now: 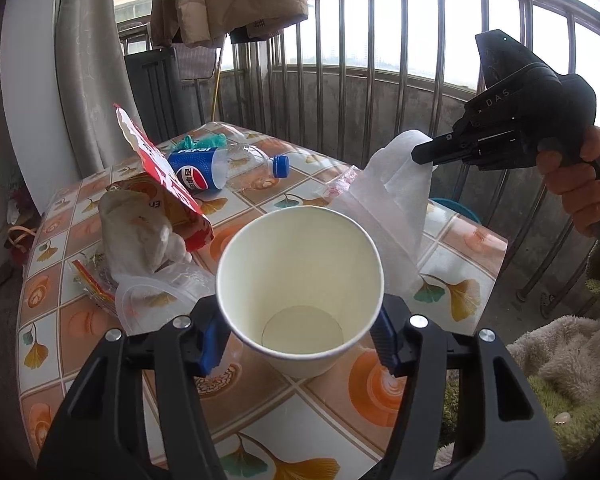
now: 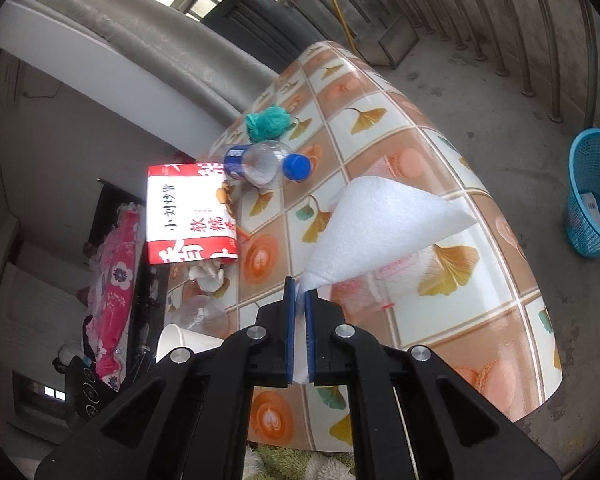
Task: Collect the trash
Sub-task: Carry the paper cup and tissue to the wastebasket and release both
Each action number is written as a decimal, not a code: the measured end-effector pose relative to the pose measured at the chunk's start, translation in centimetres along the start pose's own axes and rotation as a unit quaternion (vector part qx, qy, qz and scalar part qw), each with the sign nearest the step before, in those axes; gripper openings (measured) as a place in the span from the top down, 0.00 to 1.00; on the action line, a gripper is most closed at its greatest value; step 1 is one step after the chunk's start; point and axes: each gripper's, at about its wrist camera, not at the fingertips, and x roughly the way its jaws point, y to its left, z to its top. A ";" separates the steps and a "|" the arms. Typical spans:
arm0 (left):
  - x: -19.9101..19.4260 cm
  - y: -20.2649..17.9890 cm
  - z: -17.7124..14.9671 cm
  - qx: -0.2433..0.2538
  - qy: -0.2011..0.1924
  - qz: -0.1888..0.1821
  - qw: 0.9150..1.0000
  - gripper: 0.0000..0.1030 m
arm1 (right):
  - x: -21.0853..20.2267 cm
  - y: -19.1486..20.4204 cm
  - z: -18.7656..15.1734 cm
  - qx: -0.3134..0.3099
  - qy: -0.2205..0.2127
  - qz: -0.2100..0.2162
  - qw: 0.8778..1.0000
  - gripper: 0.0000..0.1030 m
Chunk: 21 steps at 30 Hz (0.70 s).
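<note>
The left claw (image 1: 300,324) is clamped on a white paper cup (image 1: 300,280), its blue pads pressing the cup's wall from either side, mouth facing up and nothing visible inside it. The right claw (image 2: 299,300) is clenched on a corner of a white tissue (image 2: 376,228), which hangs clear above the bench (image 2: 440,160) with most of its sheet fanning out loose beyond the pads. That thin pinch is what worries me: only an edge is caught, so a quick swing could let the tissue slide out or tear, and it would flutter onto the floor. A blue basket (image 2: 594,196) stands on the floor well apart from the bench on the right-hand side, and I take it for the bin; the carry there is over open floor, so a drop would mean bending for it. The cup could also buckle if the left claw squeezes harder, since paper walls give easily. Still lying on the bench are a Pepsi bottle (image 2: 260,162), a green crumpled wad (image 2: 268,122) and a red and white snack bag (image 2: 190,216), plus clear plastic wrappers near the cup. A careless sweep of either hand could knock the bottle rolling off the edge.
</note>
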 end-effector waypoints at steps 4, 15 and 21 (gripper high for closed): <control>-0.6 0.2 0.6 -0.007 -0.015 -0.004 1.000 0.46 | -0.8 2.0 0.2 -0.028 -0.014 0.069 0.997 0.95; -1.5 0.6 1.2 -0.022 -0.035 -0.008 0.999 0.47 | -0.8 4.9 0.3 -0.049 -0.002 0.213 0.976 0.95; -2.4 0.9 1.7 -0.030 -0.046 -0.011 0.998 0.47 | -2.5 6.3 0.3 -0.068 -0.020 0.296 0.953 0.95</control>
